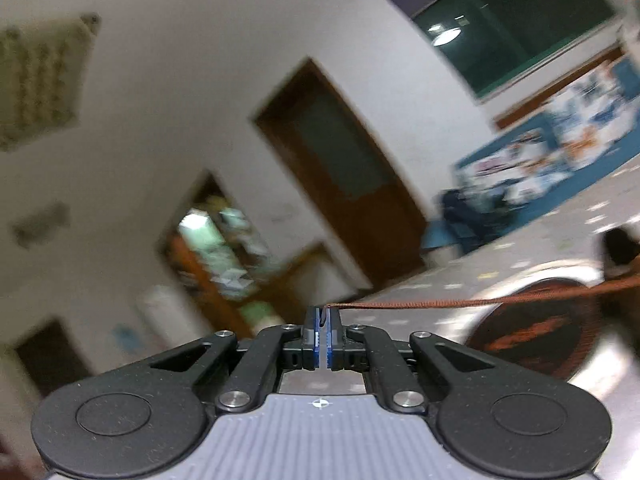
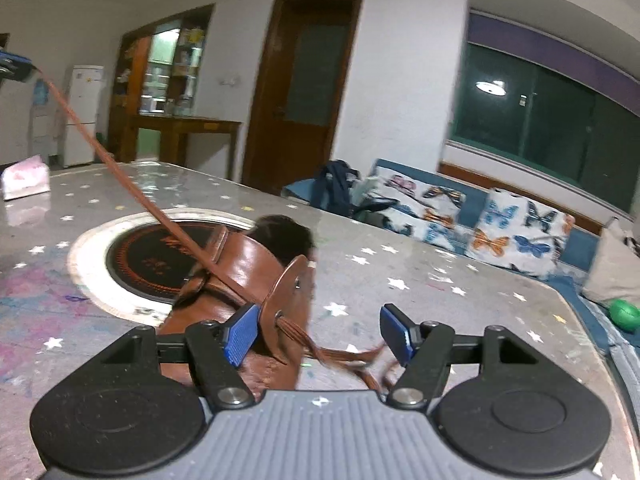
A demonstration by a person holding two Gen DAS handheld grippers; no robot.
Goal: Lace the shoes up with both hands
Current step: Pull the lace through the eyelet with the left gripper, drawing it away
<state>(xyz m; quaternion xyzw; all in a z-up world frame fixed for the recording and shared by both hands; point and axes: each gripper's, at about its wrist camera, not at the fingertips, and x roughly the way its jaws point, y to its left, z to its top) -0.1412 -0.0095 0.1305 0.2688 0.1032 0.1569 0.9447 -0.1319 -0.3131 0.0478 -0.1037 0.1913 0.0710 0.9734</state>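
Through the left wrist camera, my left gripper had its blue pads pinched together on the end of the brown lace. The lace ran taut from the fingertips out to the right, its long axis nearly level, toward the shoe at the frame's edge, where I could make out little.

Through the right wrist camera, my right gripper stood spread wide and held nothing. The brown leather shoe sat on the star-patterned table, just ahead of the left finger, its eyelet flap between the fingers. The lace climbed up-left to the left gripper; slack lay between my fingers, nearer the right hand.
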